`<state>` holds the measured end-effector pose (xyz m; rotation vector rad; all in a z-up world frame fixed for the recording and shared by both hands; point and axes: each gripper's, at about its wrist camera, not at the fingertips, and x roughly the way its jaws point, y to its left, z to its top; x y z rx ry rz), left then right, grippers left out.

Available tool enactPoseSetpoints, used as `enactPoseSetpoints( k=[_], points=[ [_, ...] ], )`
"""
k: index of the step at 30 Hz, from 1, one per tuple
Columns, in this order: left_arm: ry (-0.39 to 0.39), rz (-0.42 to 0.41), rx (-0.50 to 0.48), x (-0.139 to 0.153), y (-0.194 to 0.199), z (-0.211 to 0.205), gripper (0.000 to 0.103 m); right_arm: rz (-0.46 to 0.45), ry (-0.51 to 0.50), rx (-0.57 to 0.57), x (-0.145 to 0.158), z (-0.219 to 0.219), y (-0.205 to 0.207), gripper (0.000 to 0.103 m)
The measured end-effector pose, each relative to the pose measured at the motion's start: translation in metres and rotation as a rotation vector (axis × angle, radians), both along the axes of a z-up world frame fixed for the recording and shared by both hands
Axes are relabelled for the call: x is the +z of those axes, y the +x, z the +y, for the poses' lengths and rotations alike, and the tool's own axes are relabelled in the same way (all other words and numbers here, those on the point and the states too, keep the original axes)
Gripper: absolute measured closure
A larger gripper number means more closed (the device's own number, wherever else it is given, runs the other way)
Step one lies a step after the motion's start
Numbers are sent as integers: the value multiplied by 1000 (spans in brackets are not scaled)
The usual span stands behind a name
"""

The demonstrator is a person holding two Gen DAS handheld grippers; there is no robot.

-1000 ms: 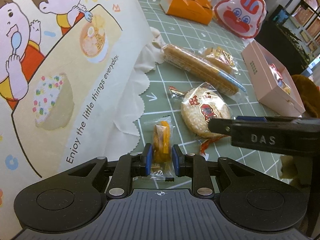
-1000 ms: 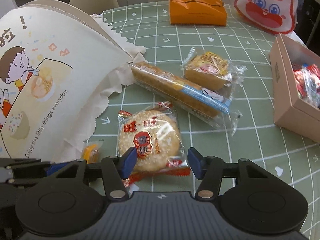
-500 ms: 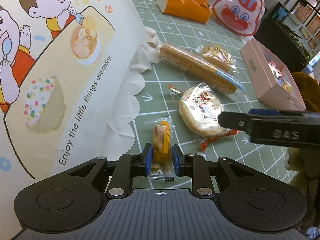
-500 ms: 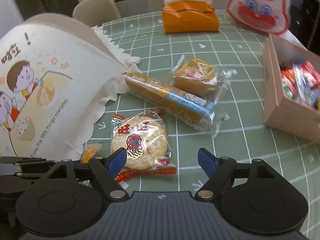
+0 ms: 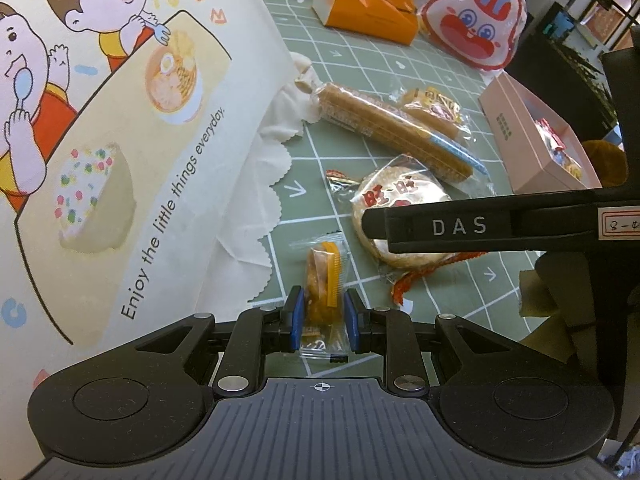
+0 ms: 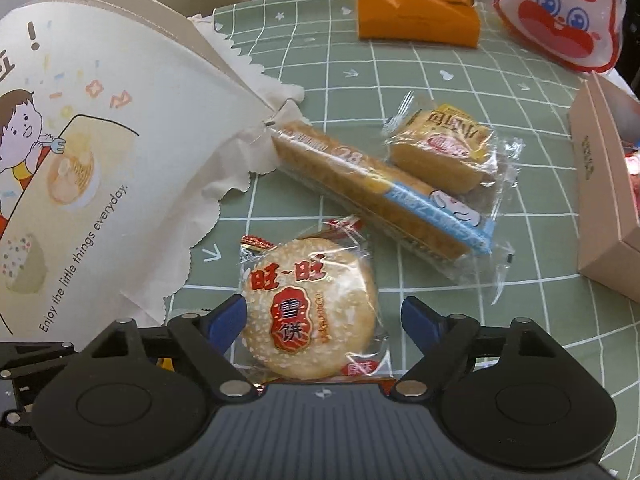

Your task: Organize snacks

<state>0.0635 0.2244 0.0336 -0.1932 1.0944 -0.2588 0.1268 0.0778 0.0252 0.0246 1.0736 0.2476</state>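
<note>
My left gripper (image 5: 322, 320) is shut on a small clear packet with an orange snack (image 5: 323, 276), low over the green checked table (image 5: 360, 52). A round rice cracker in a clear wrapper with red print (image 6: 310, 308) lies flat on the table between the blue fingertips (image 6: 416, 314) of my right gripper (image 6: 324, 316). Its jaws are opening and the pads stand off the wrapper on both sides. In the left wrist view the right gripper's black finger (image 5: 460, 226) crosses over the same cracker (image 5: 400, 200).
A tall cartoon-printed paper bag (image 6: 100, 120) with a white scalloped liner stands at the left. Beyond the cracker lie a long biscuit pack (image 6: 376, 196) and a small cake pack (image 6: 444, 148). A pink box of sweets (image 6: 604, 208) sits right; an orange tissue box (image 6: 416, 20) and rabbit bag (image 6: 560, 16) sit behind.
The right gripper's jaws have spread much wider; it drew back, then came forward so the cracker lies between the fingers. The left gripper has stayed put with its packet.
</note>
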Motion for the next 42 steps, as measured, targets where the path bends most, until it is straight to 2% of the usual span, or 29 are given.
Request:
enactPoseSetpoints(
  k=[4,9,11,15,18,20,22,25,28,29,34,42],
  points=[
    [-1,1,0,0,0,0,77,7,24,-18,-2,-4,-2,19],
    [2,2,-3,0,0,0,77,9,53,-25,5,-11,-9,39],
    [7,3,-7,1,0,-1,77,4,63,-22,10,-16,-13,50],
    [-4,1,-6,1,-1,0,77,19,77,-30,11,-27,-19,54],
    [-12,2,-7,0,0,2,77,5,48,-50,12,-31,-21,46],
    [-2,5,-15,1,1,1,77,-7,45,-49,16,-31,-21,33],
    [16,8,-23,2,2,-2,77,-27,46,-41,20,-30,-22,27],
    [41,5,-33,3,2,-6,77,-48,8,-31,20,-20,-18,26],
    [65,7,-36,3,-1,-7,77,-17,-8,1,10,-8,-10,26],
    [68,8,-35,3,-1,-7,77,-9,-14,4,7,-5,-8,21],
    [75,14,-28,4,-1,-6,77,4,45,-27,-2,-6,-2,16],
    [128,3,-38,5,-1,-16,76,-30,8,-17,-2,-4,-5,15]
  ],
)
